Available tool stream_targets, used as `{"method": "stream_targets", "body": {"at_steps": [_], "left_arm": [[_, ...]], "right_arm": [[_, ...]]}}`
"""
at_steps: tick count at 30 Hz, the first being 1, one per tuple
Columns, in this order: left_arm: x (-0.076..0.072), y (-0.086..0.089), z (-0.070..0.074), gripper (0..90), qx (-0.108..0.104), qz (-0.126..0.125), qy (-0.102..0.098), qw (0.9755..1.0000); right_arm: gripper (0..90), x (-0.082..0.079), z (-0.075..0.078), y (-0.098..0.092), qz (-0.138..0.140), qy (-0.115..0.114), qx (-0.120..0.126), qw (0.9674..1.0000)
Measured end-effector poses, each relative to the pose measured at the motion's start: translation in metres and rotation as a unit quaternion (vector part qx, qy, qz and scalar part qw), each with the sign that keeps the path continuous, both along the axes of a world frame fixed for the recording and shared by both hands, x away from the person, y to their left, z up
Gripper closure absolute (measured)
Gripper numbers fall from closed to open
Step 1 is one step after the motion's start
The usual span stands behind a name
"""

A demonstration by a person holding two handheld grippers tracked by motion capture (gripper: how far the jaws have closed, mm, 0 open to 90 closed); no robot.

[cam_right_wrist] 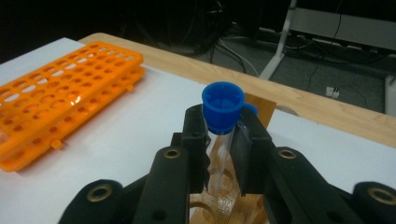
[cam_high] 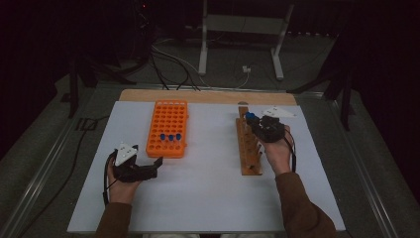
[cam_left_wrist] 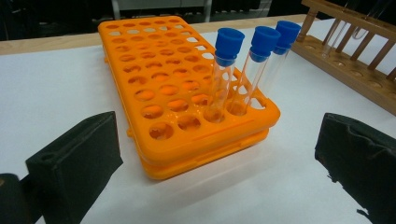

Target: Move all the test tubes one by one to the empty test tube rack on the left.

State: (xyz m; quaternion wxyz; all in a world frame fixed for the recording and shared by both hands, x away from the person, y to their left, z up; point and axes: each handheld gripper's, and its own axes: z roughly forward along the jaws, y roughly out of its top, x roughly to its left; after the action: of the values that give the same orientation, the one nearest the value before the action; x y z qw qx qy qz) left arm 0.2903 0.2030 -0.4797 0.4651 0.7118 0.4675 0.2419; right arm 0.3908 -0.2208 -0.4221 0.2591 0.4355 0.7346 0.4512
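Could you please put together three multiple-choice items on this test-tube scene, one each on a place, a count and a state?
1. Where does the wooden rack lie relative to the orange rack in the high view?
A. To its right
B. To its left
C. On top of it

2. How many blue-capped tubes stand in the orange rack?
A. One
B. Three
C. Five

3. What state is the right gripper in?
A. Open over the bare table
B. Shut on nothing
C. Shut on a blue-capped tube

Answers:
1 A: the high view shows the wooden rack on the right half of the white table.
2 B: the left gripper view shows three caps side by side.
3 C: in the right gripper view the jaws press the tube just under its cap, above the wooden rack.
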Motion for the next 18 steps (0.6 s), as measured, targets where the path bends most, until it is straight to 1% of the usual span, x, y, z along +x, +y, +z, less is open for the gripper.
{"method": "stream_targets", "body": {"at_steps": [11,18], "left_arm": [[0.000,-0.001,0.000,1.0,0.001,0.000,0.000,1.0000],[0.000,0.000,0.000,1.0,0.002,0.000,0.000,1.0000]], "right_arm": [[77.3,-0.007,0.022,-0.003,0.011,-0.019,0.008,0.9997],[77.3,-0.010,0.026,0.004,0.031,-0.018,0.009,0.9993]]}}
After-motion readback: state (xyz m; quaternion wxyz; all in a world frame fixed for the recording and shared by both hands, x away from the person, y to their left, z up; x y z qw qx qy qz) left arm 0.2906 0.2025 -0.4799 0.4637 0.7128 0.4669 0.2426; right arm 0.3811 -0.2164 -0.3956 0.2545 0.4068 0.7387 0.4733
